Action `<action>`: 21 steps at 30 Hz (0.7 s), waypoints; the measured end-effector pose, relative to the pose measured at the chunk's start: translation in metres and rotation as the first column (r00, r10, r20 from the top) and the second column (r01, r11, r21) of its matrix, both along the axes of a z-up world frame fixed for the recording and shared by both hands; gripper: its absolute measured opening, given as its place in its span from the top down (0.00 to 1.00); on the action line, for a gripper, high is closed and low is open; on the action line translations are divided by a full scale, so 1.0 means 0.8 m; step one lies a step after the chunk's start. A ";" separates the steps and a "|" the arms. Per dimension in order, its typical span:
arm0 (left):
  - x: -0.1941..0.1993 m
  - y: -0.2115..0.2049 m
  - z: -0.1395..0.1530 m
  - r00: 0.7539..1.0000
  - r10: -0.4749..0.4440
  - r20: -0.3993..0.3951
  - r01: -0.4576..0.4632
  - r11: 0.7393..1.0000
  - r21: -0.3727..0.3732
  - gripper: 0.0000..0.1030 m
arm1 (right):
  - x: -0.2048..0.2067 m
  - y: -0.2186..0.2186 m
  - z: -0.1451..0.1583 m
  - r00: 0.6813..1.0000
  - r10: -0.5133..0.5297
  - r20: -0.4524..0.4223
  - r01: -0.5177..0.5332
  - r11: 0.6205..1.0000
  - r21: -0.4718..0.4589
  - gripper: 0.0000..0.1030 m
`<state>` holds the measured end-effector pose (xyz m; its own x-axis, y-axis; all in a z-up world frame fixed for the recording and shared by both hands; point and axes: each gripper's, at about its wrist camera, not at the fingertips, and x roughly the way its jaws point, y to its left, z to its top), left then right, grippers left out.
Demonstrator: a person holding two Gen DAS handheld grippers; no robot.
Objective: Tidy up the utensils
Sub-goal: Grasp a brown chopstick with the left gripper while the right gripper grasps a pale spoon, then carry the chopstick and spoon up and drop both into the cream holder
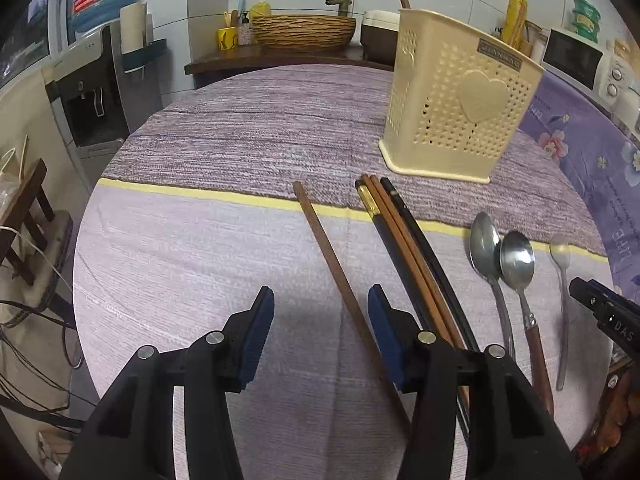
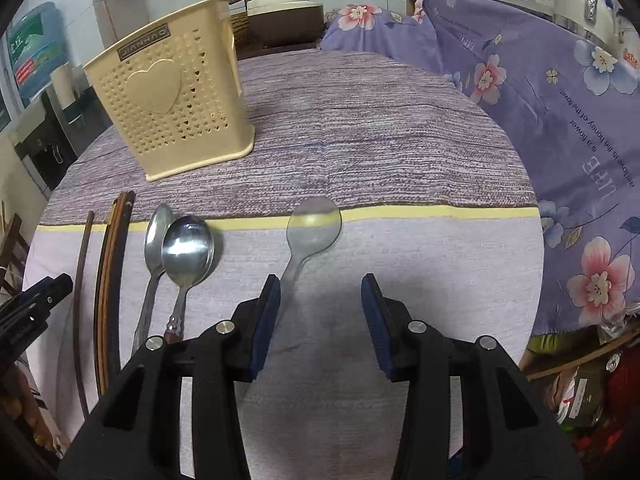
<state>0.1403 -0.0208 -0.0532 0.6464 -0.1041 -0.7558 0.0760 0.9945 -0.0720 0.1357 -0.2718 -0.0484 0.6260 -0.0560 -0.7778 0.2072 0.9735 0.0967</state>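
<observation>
Left wrist view showed the left gripper [image 1: 320,312] hovering over the near part of the cloth-covered table [image 1: 208,248], its blue-padded jaws spread with nothing pinched; a single brown chopstick [image 1: 336,272] lay on the cloth, running into the gap close to the right-hand pad. Just beside it to the right lay a bundle of three chopsticks [image 1: 404,240], brown and black, side by side and touching. Further toward the right edge lay two metal spoons [image 1: 504,256], their bowls overlapping, and then a clear plastic spoon [image 1: 562,276] lying apart from them. A cream perforated utensil holder [image 1: 456,112] stood upright toward the far right of the table, beyond the yellow stripe in the cloth. Right wrist view showed the right gripper [image 2: 320,312] with jaws likewise spread and gripping nothing; the clear plastic spoon [image 2: 310,236] lay ahead, its handle passing just by the left-hand pad. A purple flowered cloth [image 2: 560,128] hung beyond the right edge.
</observation>
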 end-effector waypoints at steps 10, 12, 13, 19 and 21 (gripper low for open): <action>0.041 0.004 -0.003 0.999 0.044 -0.032 -0.044 0.999 0.008 0.52 | 0.043 0.010 -0.007 0.998 -0.034 -0.055 0.032 0.999 -0.032 0.55; 0.050 0.003 -0.006 0.998 0.048 -0.044 -0.048 0.999 0.013 0.52 | 0.050 0.013 -0.010 0.998 -0.037 -0.054 0.034 0.998 -0.058 0.55; 0.055 0.002 -0.008 0.997 0.049 -0.053 -0.048 0.999 0.015 0.52 | 0.053 0.014 -0.010 0.998 -0.039 -0.054 0.036 0.997 -0.067 0.55; 0.085 -0.007 -0.008 0.996 0.052 -0.076 -0.048 0.997 0.053 0.62 | 0.079 0.014 -0.010 0.998 -0.033 -0.060 0.028 0.996 -0.082 0.65; 0.095 -0.009 -0.008 0.996 0.047 -0.077 -0.040 0.996 0.082 0.68 | 0.086 0.015 -0.009 0.998 -0.026 -0.064 0.021 0.996 -0.082 0.65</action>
